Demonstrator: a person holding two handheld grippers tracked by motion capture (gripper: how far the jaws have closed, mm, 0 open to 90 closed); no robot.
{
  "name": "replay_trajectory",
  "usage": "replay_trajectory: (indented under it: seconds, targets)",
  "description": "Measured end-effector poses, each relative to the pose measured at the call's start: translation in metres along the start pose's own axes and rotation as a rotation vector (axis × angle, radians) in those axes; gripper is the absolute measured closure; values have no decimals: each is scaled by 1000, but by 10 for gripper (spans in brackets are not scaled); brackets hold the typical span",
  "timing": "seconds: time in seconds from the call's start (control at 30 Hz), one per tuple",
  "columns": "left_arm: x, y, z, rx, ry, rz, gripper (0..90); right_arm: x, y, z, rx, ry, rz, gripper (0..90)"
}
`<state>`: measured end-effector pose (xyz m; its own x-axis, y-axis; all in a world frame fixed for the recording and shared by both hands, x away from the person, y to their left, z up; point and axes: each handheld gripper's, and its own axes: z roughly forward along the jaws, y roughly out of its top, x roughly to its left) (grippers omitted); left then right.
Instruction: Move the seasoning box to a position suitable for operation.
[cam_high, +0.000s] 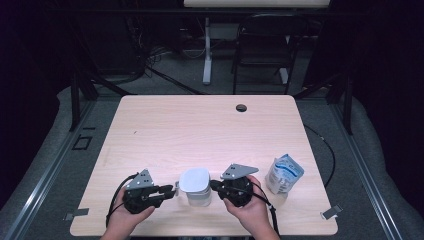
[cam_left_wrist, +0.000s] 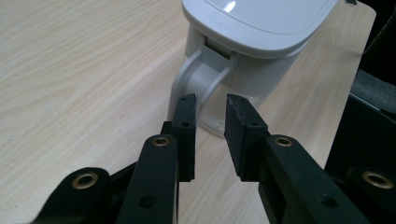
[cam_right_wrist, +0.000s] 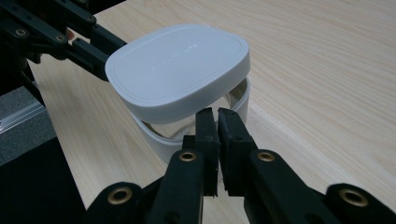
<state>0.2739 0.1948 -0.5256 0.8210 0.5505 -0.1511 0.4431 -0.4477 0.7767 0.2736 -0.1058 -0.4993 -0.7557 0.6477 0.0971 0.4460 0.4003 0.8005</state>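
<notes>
A white lidded container (cam_high: 195, 181) stands near the table's front edge, between my two grippers. Its lid (cam_right_wrist: 177, 65) sits raised and tilted over the lower white band (cam_right_wrist: 243, 100). My right gripper (cam_right_wrist: 218, 116) has its jaws pressed together on the near side of that band, just under the lid. In the high view the right gripper (cam_high: 214, 186) touches the container from the right. My left gripper (cam_left_wrist: 211, 105) is open, its pads on either side of the container's white hinge arm (cam_left_wrist: 205, 79) without touching it. From above, the left gripper (cam_high: 172, 191) reaches in from the left.
A blue and white pouch (cam_high: 284, 172) stands to the right of my right hand. The light wood table (cam_high: 200, 125) has a cable hole (cam_high: 241, 107) near its far edge. A dark chair (cam_high: 262, 45) and a white desk leg (cam_high: 207, 50) stand beyond it.
</notes>
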Motion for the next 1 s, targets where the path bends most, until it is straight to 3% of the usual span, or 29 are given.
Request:
replay_trajectory:
  seconds: [1.0]
  targets:
    - [0, -2, 9, 18, 39, 9, 837, 8, 22, -6, -13, 23, -8, 877]
